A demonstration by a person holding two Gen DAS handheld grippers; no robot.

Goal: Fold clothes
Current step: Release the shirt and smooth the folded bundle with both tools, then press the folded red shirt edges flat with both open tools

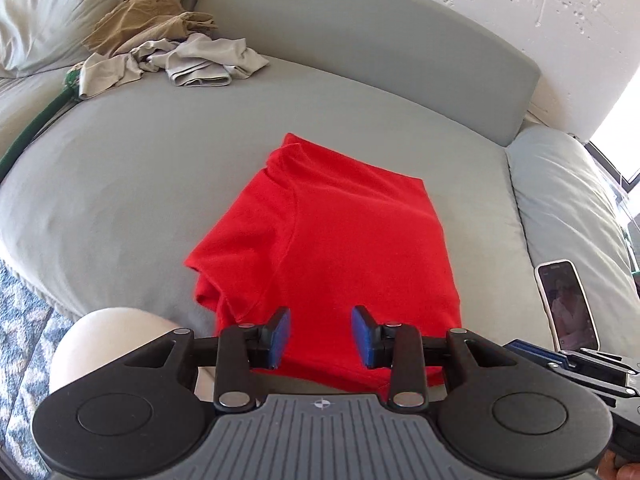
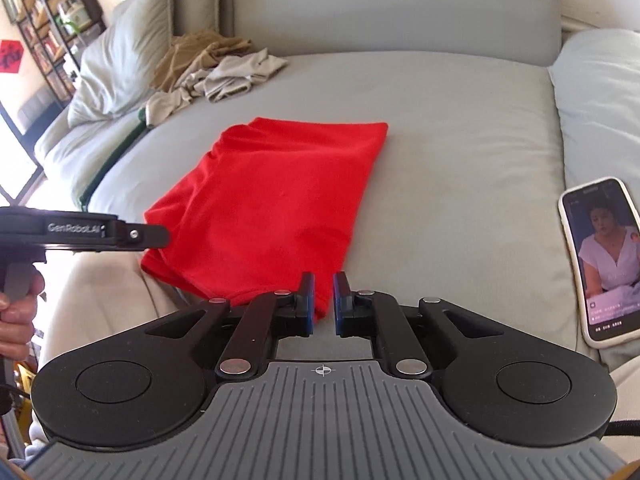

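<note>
Folded red cotton T-shirt [image 1: 332, 240] lies flat on the grey sofa cushion [image 1: 120, 184]; my left tongs [image 1: 321, 336] (and right tongs [image 2: 324, 302]) gape empty.

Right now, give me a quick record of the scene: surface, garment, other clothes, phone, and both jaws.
surface: grey sofa seat
garment: red shirt, folded, lying flat
other clothes: unfolded pile at the back beside a cushion
phone: screen lit, right of the shirt
left gripper: jaws open, empty
right gripper: jaws narrowly apart, empty
</note>
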